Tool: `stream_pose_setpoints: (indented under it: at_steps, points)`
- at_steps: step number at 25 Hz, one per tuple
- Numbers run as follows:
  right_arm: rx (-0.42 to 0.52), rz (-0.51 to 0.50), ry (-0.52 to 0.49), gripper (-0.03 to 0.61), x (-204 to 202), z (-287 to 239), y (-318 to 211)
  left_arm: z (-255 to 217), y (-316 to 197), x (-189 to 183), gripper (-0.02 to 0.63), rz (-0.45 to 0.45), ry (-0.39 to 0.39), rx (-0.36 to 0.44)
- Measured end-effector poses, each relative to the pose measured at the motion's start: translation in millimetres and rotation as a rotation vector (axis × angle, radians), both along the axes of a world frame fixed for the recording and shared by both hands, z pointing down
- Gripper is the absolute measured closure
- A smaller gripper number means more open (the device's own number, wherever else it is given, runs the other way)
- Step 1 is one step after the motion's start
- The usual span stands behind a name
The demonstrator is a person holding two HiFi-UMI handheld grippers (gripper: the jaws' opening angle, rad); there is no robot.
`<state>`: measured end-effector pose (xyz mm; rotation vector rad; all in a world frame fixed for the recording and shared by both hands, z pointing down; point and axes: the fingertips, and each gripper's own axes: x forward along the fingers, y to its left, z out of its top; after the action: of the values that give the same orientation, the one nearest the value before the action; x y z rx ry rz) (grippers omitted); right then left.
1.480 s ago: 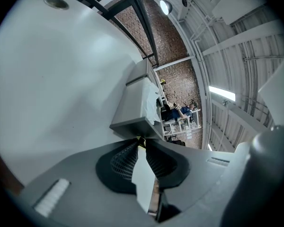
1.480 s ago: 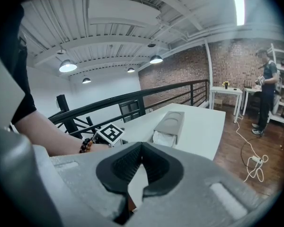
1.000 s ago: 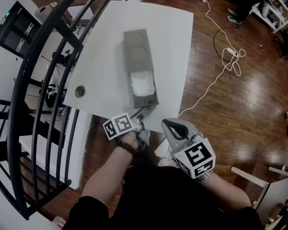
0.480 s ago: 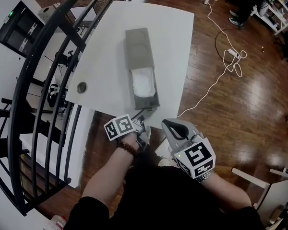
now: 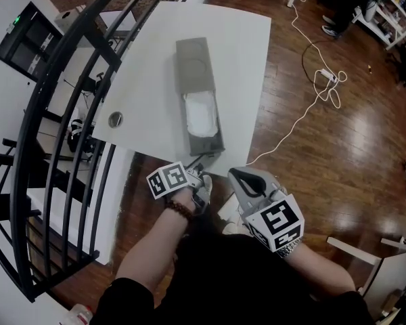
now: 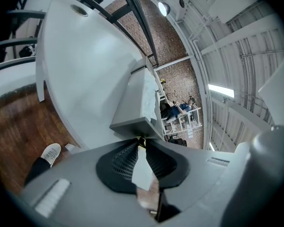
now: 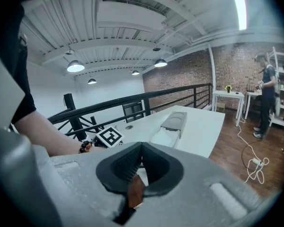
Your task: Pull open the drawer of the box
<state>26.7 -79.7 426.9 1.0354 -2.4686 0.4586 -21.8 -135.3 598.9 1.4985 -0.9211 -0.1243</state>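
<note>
A long grey box (image 5: 195, 63) lies on the white table (image 5: 240, 59). Its drawer (image 5: 204, 144) is slid out toward me, with white stuffing (image 5: 201, 117) inside. My left gripper (image 5: 201, 165) is at the drawer's front, just off the table's near edge. In the left gripper view the left gripper (image 6: 141, 143) is shut on a small pull at the drawer front (image 6: 132, 125). My right gripper (image 5: 235, 173) hangs to the right of it, off the table, shut and empty. The right gripper view shows the right gripper (image 7: 141, 146) apart from the box (image 7: 176, 119) and the drawer (image 7: 164, 137).
A black railing (image 5: 61, 87) runs along the table's left side. A round cable hole (image 5: 115, 119) sits near the table's left edge. A white cable and power strip (image 5: 325, 76) lie on the wooden floor to the right. A person (image 7: 265, 93) stands by shelves far right.
The drawer has slid further out of the box toward me, showing more of the white stuffing. Both grippers stay nearly where they were.
</note>
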Motion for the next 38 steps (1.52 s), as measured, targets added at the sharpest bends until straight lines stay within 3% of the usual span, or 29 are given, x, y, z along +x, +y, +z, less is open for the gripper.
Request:
stream_pose_setpoints:
  at_steps: [31,38]
  points:
    - [0.001,0.001,0.013,0.586,8,2,18,10,5,-1,0.540,-0.014,0.010,-0.018]
    - [0.016,-0.006,0.005,0.586,5,-2,21,9,14,-1,0.505,-0.002,0.006,-0.018]
